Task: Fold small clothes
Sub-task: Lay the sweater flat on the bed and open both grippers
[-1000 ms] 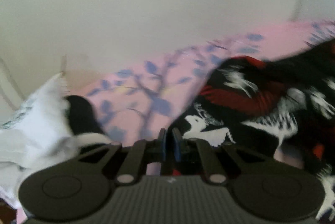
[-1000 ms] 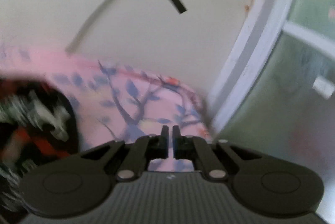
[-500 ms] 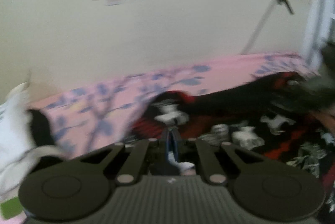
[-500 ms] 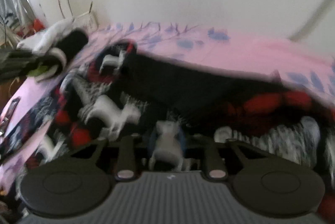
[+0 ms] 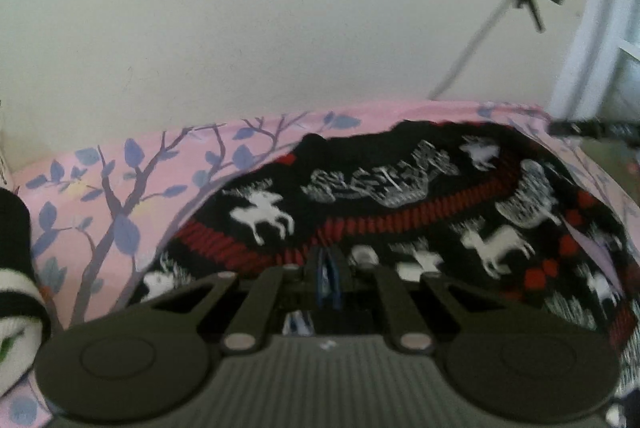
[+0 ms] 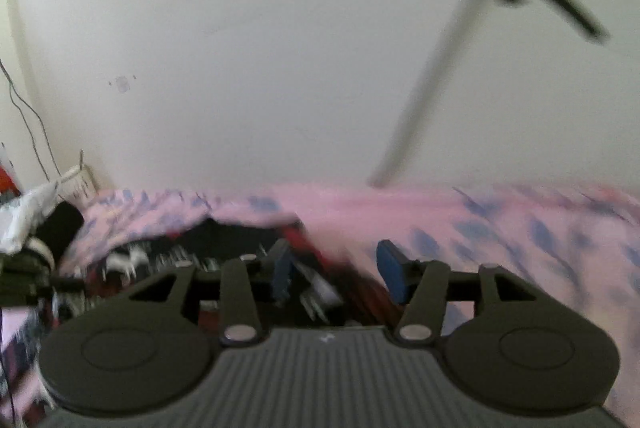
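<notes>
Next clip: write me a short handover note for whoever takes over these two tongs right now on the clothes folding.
Left tongs: shut, at the near edge of the black reindeer sweater; whether they pinch cloth is unclear.
Right tongs: jaws opening, the sweater's edge below them, nothing gripped.
Sweater lies on the pink leaf-print bedsheet, one part folded over. A white and black garment pile sits at the sheet's left end.
Left to do: finish the sweater's fold.

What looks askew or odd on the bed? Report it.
The black reindeer sweater lies rumpled on the pink sheet, its red-trimmed edge folded over crookedly. The left tongs pinch its near edge; the right tongs are opening beside it. Nothing looks damaged.
</notes>
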Tool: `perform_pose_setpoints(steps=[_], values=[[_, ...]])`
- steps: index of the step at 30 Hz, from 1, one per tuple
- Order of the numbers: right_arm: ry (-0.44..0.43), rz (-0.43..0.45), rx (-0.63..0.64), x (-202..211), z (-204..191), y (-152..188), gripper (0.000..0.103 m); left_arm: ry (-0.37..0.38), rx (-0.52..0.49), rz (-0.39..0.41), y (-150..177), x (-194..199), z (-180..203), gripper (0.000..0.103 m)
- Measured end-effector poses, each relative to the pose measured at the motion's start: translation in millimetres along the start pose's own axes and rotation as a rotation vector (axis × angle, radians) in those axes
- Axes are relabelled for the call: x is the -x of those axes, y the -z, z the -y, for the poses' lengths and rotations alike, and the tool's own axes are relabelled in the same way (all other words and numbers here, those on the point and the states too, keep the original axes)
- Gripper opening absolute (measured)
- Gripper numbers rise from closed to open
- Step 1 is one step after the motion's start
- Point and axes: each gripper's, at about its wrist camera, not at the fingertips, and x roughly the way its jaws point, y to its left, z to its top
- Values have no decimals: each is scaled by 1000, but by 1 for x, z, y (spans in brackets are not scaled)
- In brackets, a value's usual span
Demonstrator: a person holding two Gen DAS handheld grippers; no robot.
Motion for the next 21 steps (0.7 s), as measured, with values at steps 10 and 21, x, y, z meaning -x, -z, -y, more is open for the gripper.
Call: perform_pose_setpoints(steps=[10, 21], values=[[180, -81, -53, 122, 58, 140, 60, 109, -20, 31, 59, 48, 12, 13], [248, 15, 118, 136, 50, 150, 0, 129, 43, 42, 81, 53, 14, 18]])
